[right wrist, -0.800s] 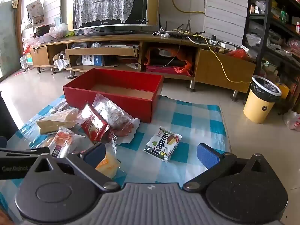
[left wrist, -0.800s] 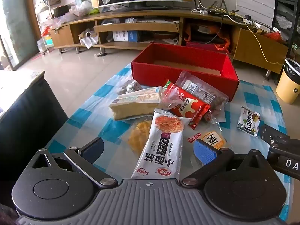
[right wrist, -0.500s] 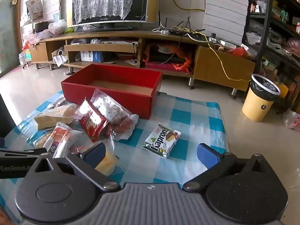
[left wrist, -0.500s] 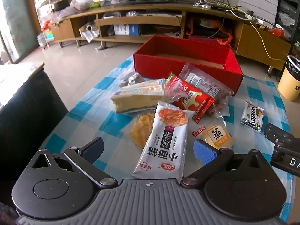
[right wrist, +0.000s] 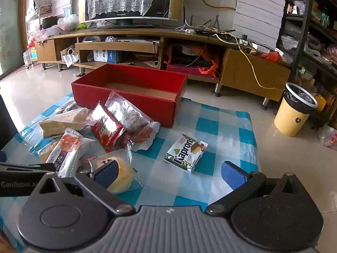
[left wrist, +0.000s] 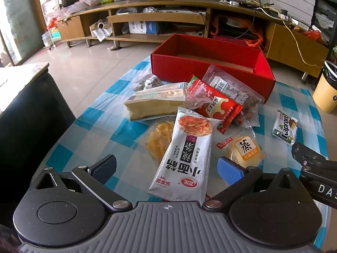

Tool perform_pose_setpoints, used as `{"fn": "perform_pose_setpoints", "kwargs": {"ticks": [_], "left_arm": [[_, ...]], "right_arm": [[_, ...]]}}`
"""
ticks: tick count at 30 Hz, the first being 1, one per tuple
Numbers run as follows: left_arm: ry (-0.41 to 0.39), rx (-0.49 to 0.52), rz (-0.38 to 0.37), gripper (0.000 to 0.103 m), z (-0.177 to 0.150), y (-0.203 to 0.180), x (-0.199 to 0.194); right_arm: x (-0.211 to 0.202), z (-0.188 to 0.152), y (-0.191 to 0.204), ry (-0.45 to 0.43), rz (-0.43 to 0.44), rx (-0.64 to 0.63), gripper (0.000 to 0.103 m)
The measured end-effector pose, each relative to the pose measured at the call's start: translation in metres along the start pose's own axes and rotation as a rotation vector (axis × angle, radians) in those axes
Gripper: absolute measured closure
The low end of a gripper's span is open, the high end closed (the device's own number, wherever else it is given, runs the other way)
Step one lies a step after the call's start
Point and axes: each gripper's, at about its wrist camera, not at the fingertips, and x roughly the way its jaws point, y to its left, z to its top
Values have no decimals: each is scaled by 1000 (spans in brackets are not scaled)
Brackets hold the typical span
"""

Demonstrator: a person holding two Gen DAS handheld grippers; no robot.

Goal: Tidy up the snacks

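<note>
Both cams have dropped closer to the pile vs 0.8 s ago: snacks sit bigger and lower in both views, pointing steeper down. Nothing on the worktop [left wrist: 101,139] has moved. Reads as approach phase, no pick yet.

Left gripper [left wrist: 166,169]: jaws fully apart, empty, straddling the white noodle-snack pack [left wrist: 185,154]; prob first target. Right gripper [right wrist: 168,171]: jaws fully apart, empty, hovering btw the steamed cake pack [right wrist: 121,176] and the Kapron wafer [right wrist: 186,152].

Red box [left wrist: 212,63] at the far end of the checked cloth looks empty; all snacks lie outside, in front of it, so task ~0% done.

Legible txt: "Kapron" on the wafer; "小面筋" on the white pack; "蒸" on the cake; barcode on the clear sausage bag [left wrist: 233,88]. Red pouch [left wrist: 217,107] has Chinese txt, can't read. "GenRobot.AI" and "DA…" on gripper bodies.
</note>
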Motion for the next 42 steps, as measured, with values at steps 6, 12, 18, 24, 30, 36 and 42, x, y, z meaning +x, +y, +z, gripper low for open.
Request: {"fn": "perform_pose_setpoints", "kwargs": {"ticks": [6,12,18,24,30,36,42], "left_arm": [[0,7,1,0,-1,-1,0],[-2,12,2,0,-1,-1,-1],[-3,14,0,0,-1,-1,-2],[-7,21,3,0,-1,-3,-3],[-8,23,6,0,-1,-3,-3],[-7,24,7,0,-1,-3,-3],[-8,26,10,0,-2,-3,-2]], "right_arm": [[1,-1,2,4,0,-6,0],[1,-1,2,10,3,-7,0],[1,-1,3,13,4,-11,0],[2,-1,3,14,5,-12,0],[1,-1,3,18,6,-11,0],[2,-1,4,18,6,-12,0],[4,-2,4,21,9,-10,0]]}}
